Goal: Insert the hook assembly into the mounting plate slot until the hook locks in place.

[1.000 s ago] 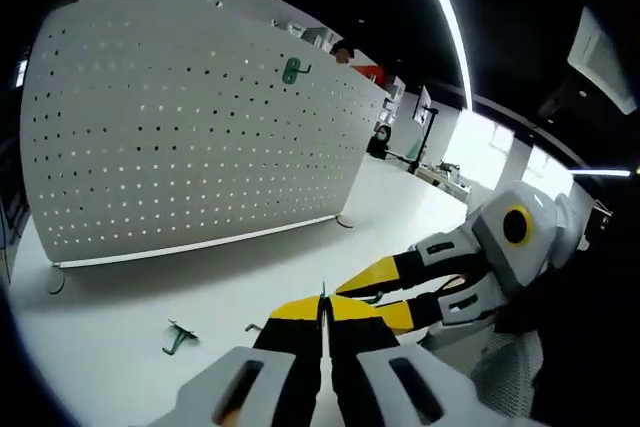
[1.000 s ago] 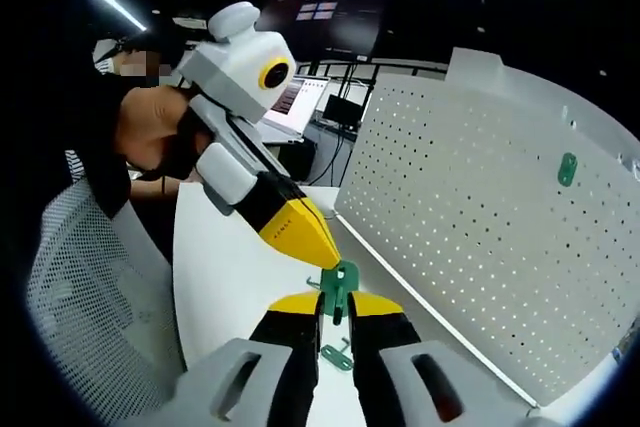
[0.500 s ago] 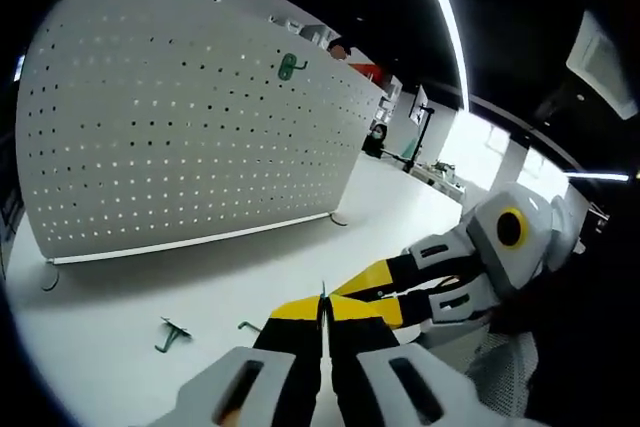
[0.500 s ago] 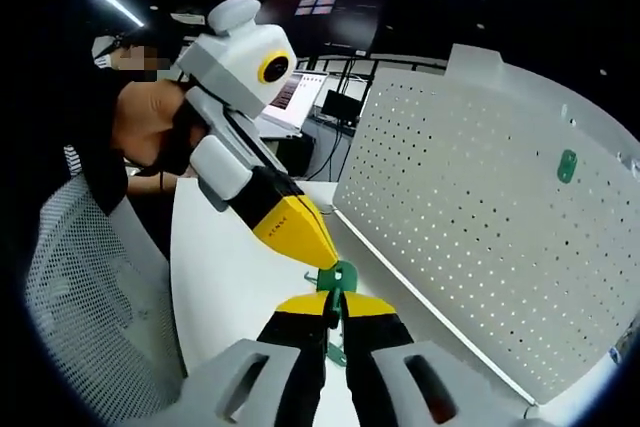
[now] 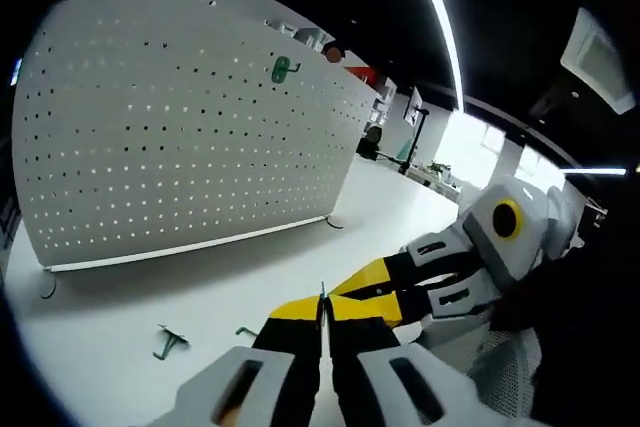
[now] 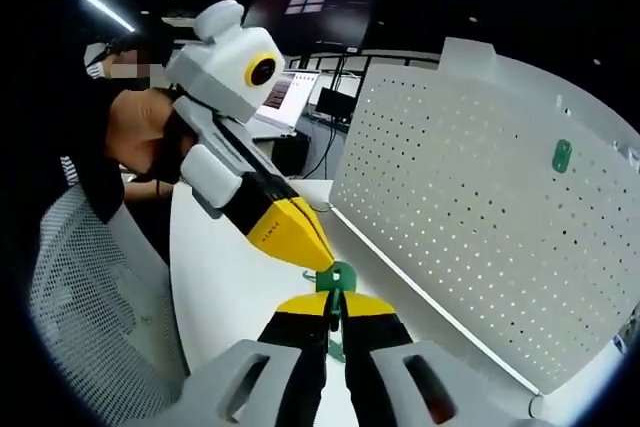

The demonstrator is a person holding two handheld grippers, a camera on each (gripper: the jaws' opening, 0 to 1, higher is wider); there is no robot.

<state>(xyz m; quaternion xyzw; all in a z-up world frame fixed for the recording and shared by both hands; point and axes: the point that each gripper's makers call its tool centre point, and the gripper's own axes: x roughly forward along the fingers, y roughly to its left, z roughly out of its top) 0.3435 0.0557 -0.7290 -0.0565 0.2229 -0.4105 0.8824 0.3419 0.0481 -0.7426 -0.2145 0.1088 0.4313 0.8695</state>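
Two tools meet above the bench's near edge, the right tool (image 6: pixel 334 299) pinching a green hook (image 6: pixel 337 278), the left tool (image 5: pixel 322 309) pressed together; a loose pinch could drop it short of the pegboard (image 6: pixel 480 207).

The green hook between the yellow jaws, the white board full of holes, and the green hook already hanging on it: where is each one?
Held green hook (image 6: pixel 335 277), right gripper view, its looped top.
Pegboard (image 5: pixel 180 137), left gripper view, bare perforated face.
Hung hook (image 6: pixel 561 155), right gripper view, its body.
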